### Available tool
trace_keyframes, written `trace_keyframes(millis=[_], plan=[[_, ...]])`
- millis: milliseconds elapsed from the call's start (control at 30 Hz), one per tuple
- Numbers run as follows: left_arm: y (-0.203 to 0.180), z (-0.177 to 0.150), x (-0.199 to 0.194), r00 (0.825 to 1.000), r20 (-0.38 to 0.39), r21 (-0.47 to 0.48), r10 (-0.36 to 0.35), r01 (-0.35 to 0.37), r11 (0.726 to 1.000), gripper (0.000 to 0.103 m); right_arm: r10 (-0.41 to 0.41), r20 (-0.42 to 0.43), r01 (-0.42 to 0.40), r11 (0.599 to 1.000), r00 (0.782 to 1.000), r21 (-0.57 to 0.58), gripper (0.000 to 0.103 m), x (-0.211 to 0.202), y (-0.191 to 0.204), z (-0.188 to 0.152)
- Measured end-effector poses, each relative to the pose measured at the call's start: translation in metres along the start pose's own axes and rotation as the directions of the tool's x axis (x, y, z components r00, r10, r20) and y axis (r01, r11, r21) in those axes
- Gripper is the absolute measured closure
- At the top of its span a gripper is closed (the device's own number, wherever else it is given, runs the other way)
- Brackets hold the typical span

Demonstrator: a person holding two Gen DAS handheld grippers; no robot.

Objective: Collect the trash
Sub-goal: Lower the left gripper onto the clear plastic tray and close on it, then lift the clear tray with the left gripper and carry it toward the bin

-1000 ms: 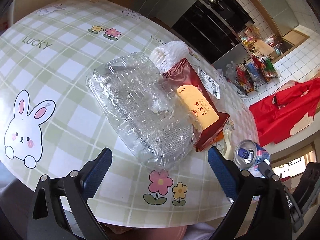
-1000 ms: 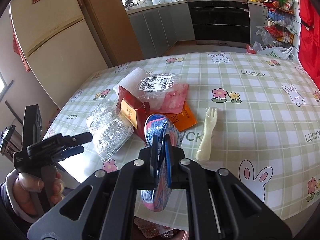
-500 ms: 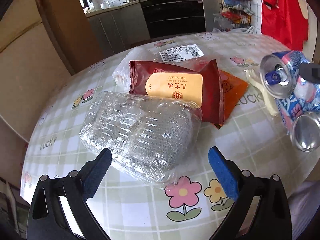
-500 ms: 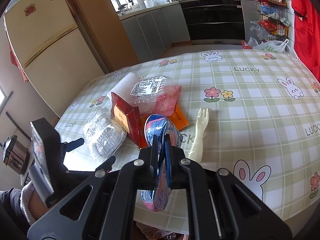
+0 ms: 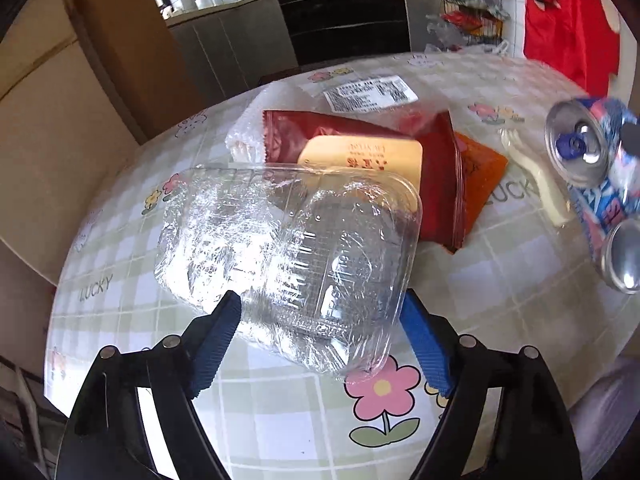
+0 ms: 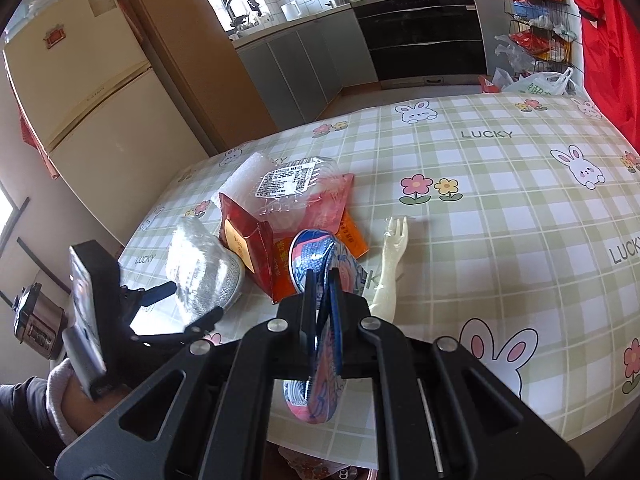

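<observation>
A clear plastic clamshell box (image 5: 288,256) lies on the checked tablecloth, also in the right wrist view (image 6: 202,276). My left gripper (image 5: 320,344) is open, its blue pads on either side of the box's near end. Behind it lie a dark red snack packet (image 5: 360,152), an orange wrapper (image 5: 480,176), a labelled clear tray (image 5: 368,92) and a white plastic fork (image 6: 390,268). My right gripper (image 6: 322,300) is shut on a crushed blue and red can (image 6: 316,360), held above the table's near edge; the can also shows in the left wrist view (image 5: 596,184).
The round table (image 6: 500,184) has a green checked cloth with rabbits and flowers. A cream fridge (image 6: 80,92) stands at the left, kitchen cabinets and an oven behind, a red cloth (image 6: 608,32) and a wire rack at the right.
My left gripper has moved forward so its open pads now flank the near end of the clear box. My right gripper still holds the crushed can in about the same place.
</observation>
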State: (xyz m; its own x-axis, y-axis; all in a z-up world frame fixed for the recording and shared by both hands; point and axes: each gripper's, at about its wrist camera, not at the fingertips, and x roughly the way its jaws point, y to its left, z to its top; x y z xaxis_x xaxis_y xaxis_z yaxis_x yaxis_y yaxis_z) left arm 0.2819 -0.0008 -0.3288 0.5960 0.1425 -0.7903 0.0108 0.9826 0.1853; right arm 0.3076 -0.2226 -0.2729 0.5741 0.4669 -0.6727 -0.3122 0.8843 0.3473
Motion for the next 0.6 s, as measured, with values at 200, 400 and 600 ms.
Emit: trace_keyframes(millis=[200, 400, 600], plan=[[0.042, 0.005, -0.027, 0.992, 0.041, -0.176, -0.120, 0.125, 0.976, 0.040, 0.016, 0.002, -0.016, 1.000, 1.000, 0.001, 0.093, 0.000, 0.006, -0.001], [0.072, 0.001, -0.052, 0.986, 0.093, -0.272, -0.135, 0.156, 0.950, 0.064, 0.026, 0.010, -0.025, 1.000, 1.000, -0.018, 0.093, -0.005, 0.016, 0.000], [0.090, -0.009, -0.059, 0.984, 0.105, -0.343, -0.142, 0.170, 0.924, 0.064, 0.026, 0.020, -0.025, 0.999, 0.999, -0.035, 0.093, -0.012, 0.023, 0.002]])
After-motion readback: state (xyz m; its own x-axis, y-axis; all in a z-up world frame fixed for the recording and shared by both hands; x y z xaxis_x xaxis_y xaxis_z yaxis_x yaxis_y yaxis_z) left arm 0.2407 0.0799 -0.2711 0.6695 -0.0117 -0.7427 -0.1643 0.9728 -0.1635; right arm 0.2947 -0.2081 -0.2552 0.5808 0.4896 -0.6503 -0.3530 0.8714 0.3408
